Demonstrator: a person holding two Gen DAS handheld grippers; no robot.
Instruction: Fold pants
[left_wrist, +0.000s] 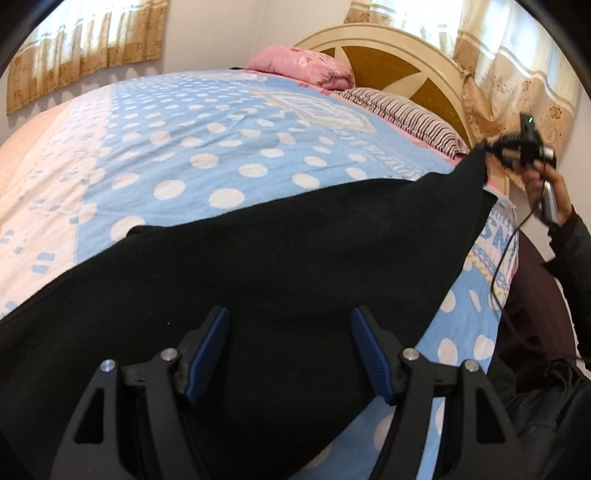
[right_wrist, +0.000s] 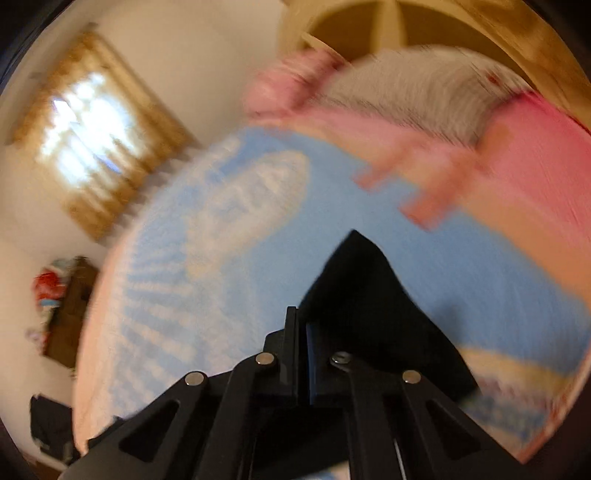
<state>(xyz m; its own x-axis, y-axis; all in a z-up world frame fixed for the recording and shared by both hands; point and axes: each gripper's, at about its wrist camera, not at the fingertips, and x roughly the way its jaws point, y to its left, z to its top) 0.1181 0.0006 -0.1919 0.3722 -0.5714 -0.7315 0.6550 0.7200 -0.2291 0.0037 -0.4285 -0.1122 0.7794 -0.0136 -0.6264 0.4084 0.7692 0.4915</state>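
Note:
Black pants (left_wrist: 280, 258) lie spread across the blue polka-dot bedspread (left_wrist: 192, 147). My left gripper (left_wrist: 290, 354) is open, its blue pads (left_wrist: 208, 354) hovering just above the pants near their near edge. In the left wrist view the right gripper (left_wrist: 517, 151) is raised at the far right, pulling a corner of the pants up off the bed. The right wrist view is motion-blurred; my right gripper (right_wrist: 301, 332) is shut on a black fold of the pants (right_wrist: 365, 295) above the bedspread (right_wrist: 229, 236).
A pink quilt (left_wrist: 306, 66) and a striped pillow (left_wrist: 406, 114) lie by the wooden headboard (left_wrist: 388, 62). Curtains (left_wrist: 517, 74) hang at right and left. A cable (left_wrist: 506, 266) hangs from the right hand. The bed's right edge is close to the person's body.

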